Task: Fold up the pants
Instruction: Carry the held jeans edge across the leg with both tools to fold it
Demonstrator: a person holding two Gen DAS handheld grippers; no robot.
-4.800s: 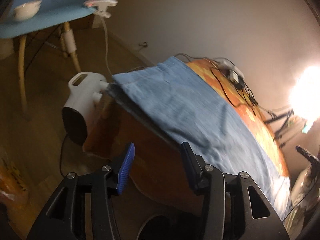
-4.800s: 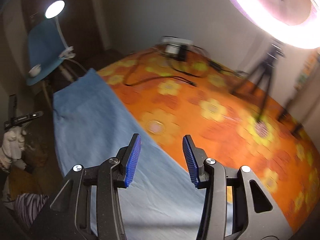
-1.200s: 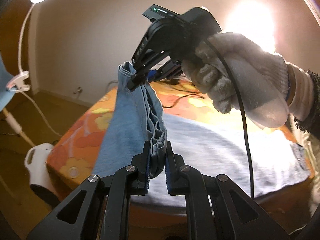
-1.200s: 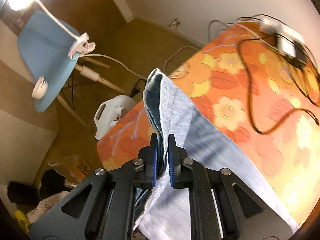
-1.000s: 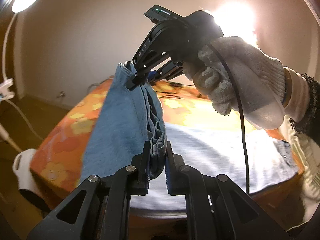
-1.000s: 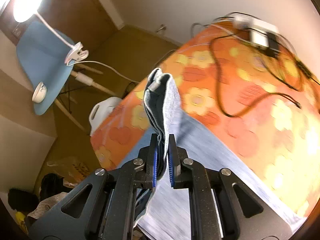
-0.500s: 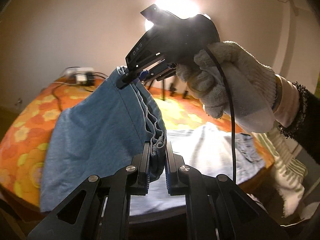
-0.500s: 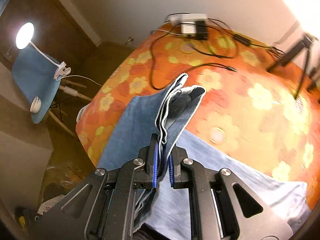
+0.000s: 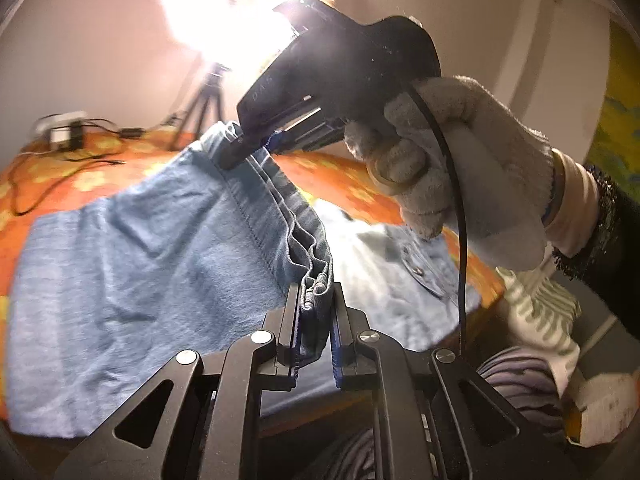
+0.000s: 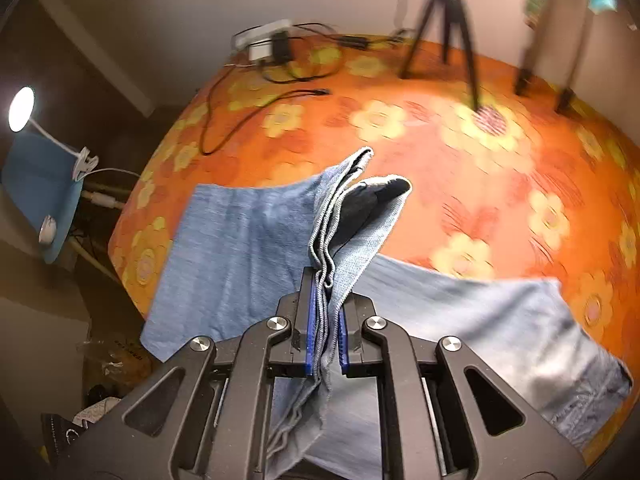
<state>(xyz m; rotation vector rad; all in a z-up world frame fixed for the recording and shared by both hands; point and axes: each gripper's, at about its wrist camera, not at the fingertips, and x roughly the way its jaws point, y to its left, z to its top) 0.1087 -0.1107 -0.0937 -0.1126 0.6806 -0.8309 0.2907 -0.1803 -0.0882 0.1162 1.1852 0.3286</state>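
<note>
Both tools clamped on the pants' hem

The left tool (image 9: 315, 316) and right tool (image 10: 324, 320) each grip the bunched hem of the blue pants (image 9: 132, 248) — lifted above the orange flowered surface (image 10: 460, 152), the waist end lying flat.

The fingertips of the right gripper (image 9: 244, 154) are buried in the hem folds of the jeans (image 9: 160, 240), so the pads cannot be seen from the left wrist. The lamp (image 9: 224, 8) is washed out by glare. The tripod (image 10: 448, 20) and the far flowered cloth (image 10: 500, 128) are smeared by blur.
</note>
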